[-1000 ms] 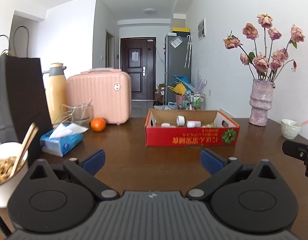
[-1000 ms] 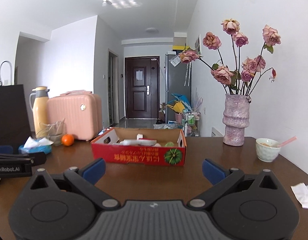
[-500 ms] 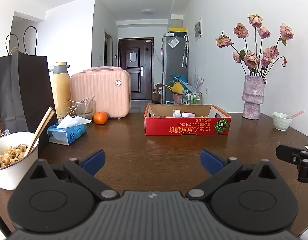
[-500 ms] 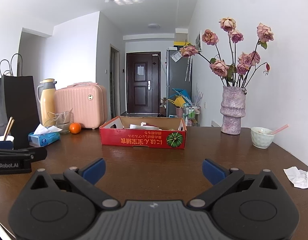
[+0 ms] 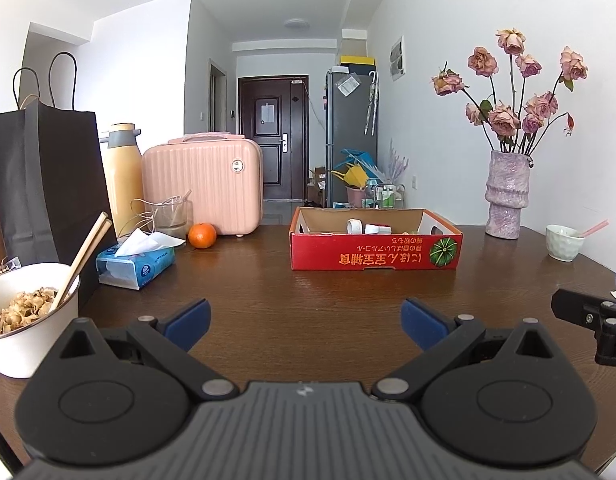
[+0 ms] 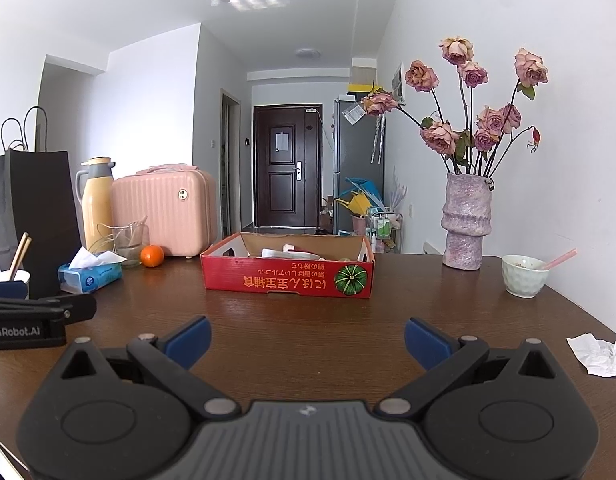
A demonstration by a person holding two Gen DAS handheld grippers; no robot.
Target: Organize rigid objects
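Both the left tool (image 5: 304, 320) and right tool (image 6: 306, 338) hang spread apart and empty, well short of the red box (image 5: 376, 246), probably readied for reaching its contents.

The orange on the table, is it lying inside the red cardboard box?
No, the orange sits on the bare table, left of the red cardboard box, beside the pink case.

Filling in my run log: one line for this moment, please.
left gripper: open, empty | right gripper: open, empty | red box: ahead on table, untouched
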